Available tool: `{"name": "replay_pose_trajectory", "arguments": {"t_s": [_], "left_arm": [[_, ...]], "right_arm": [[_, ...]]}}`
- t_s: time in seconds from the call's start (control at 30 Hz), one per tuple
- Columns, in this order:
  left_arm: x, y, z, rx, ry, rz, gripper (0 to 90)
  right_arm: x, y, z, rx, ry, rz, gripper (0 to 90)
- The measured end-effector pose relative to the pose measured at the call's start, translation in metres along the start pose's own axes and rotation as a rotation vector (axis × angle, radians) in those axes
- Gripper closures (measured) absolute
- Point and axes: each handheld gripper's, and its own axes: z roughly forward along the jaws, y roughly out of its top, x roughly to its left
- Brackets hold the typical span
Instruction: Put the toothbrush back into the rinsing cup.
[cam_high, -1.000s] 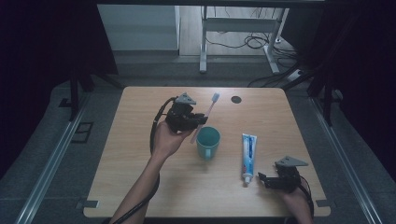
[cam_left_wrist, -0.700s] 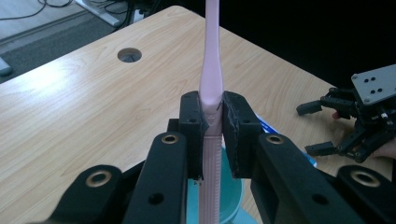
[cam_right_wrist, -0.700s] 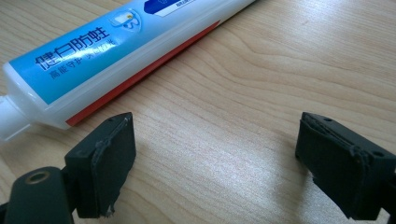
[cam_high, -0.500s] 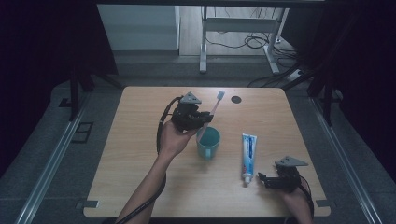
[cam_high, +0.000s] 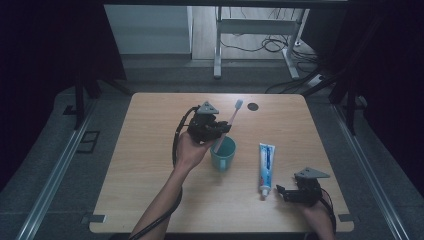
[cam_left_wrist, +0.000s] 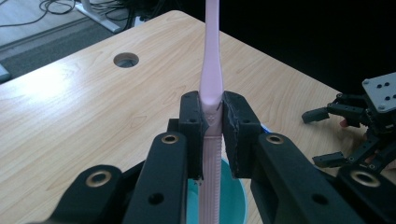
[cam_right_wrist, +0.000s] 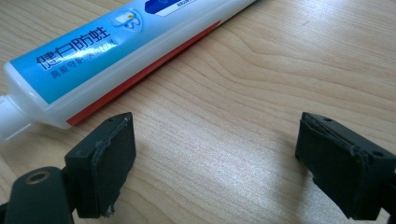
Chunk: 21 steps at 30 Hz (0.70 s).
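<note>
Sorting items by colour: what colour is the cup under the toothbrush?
Teal; the cup shows best in the high view.

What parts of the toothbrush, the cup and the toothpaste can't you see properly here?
- toothbrush: left gripper view, bristle end cut off by the top edge; lower handle tip hidden in the cup.
- cup: left gripper view, mostly hidden behind the left gripper.
- toothpaste: right gripper view, cap cut off by the left edge; high view, lettering too small to read.

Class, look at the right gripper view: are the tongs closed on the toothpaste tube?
No: the right tongs stand open beside the toothpaste tube.
</note>
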Motion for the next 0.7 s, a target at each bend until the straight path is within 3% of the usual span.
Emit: {"name": "replay_pose_trajectory", "arguments": {"t_s": [0.7], "left_arm": [[0.003,-0.020,0.015,0.009,0.000,-0.026,78.9]], "right_arm": [[0.000,0.000,0.000,-0.001,0.001,-0.003,12.1]]}}
